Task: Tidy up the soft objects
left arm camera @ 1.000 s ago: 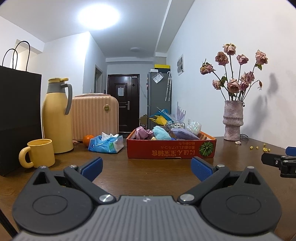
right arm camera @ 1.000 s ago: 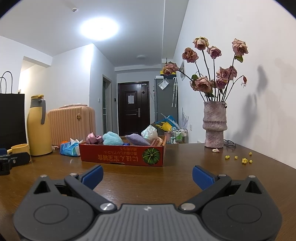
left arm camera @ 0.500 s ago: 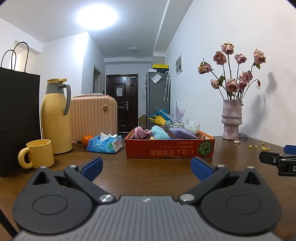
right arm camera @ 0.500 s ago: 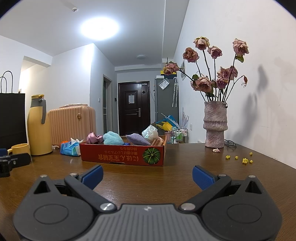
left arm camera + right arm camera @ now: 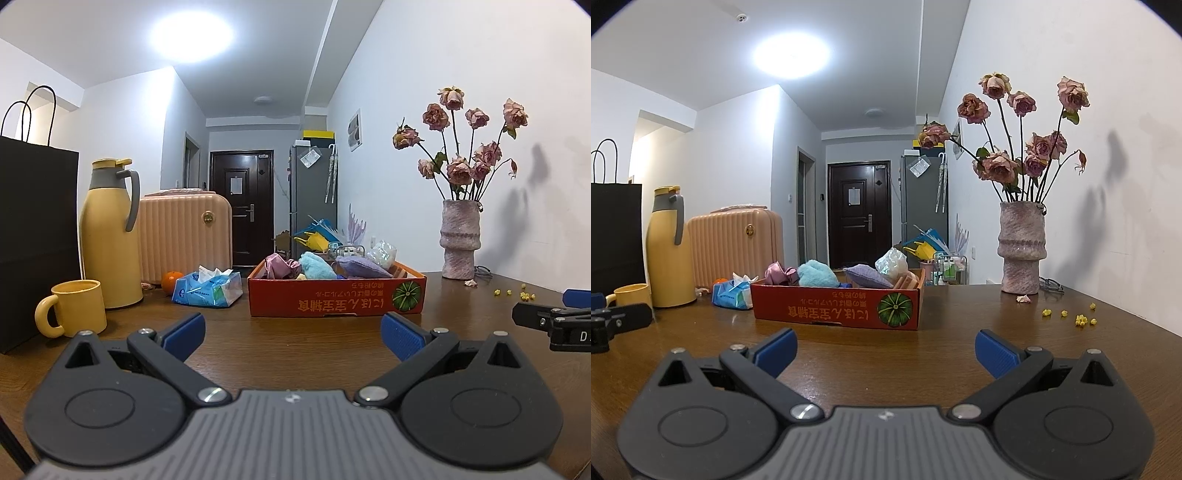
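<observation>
Two grippers hover low over the wooden table [image 5: 295, 354], side by side and facing the red cardboard tray [image 5: 336, 299]: the left gripper [image 5: 291, 332] and the right gripper [image 5: 884, 349] both have their blue pads spread wide with nothing between them. Soft objects already sit heaped inside the tray: a pink satin piece [image 5: 279, 266], a teal fluffy cloth [image 5: 317, 266], a lavender pouch [image 5: 362, 266] and a crinkly clear bag [image 5: 384, 252]. This fits either sorting about to resume or sorting finished. A tissue pack [image 5: 208, 290] lies just beside the tray.
</observation>
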A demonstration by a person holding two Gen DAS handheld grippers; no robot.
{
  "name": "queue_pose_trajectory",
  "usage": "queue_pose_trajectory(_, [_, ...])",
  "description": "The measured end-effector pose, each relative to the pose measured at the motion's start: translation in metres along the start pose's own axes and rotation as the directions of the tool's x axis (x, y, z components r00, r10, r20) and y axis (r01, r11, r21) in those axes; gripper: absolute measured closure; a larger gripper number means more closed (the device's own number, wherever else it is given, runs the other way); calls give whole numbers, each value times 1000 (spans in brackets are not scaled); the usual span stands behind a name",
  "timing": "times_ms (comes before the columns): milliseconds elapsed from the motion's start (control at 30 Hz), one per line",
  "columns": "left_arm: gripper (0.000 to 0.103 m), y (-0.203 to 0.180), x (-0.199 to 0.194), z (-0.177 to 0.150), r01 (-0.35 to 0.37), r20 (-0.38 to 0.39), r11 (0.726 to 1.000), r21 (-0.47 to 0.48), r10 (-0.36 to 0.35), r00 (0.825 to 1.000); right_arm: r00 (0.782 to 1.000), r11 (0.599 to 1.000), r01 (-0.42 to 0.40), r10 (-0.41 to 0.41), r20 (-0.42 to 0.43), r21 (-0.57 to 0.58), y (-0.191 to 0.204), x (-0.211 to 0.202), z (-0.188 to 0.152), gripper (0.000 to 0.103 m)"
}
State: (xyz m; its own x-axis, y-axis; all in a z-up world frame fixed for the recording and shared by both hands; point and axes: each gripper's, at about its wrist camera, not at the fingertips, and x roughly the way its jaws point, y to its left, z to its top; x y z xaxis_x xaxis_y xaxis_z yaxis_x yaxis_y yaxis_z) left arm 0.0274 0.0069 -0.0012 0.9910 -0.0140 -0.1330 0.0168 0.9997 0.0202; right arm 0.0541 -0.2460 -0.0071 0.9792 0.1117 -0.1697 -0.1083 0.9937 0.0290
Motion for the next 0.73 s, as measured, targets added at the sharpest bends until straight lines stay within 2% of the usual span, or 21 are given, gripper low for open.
queue_pose_trajectory(733, [0,0,2,-3,3,-11,1000,6,-3,1000,1000,1000,0,0,-3,-1,1,0,-1,0])
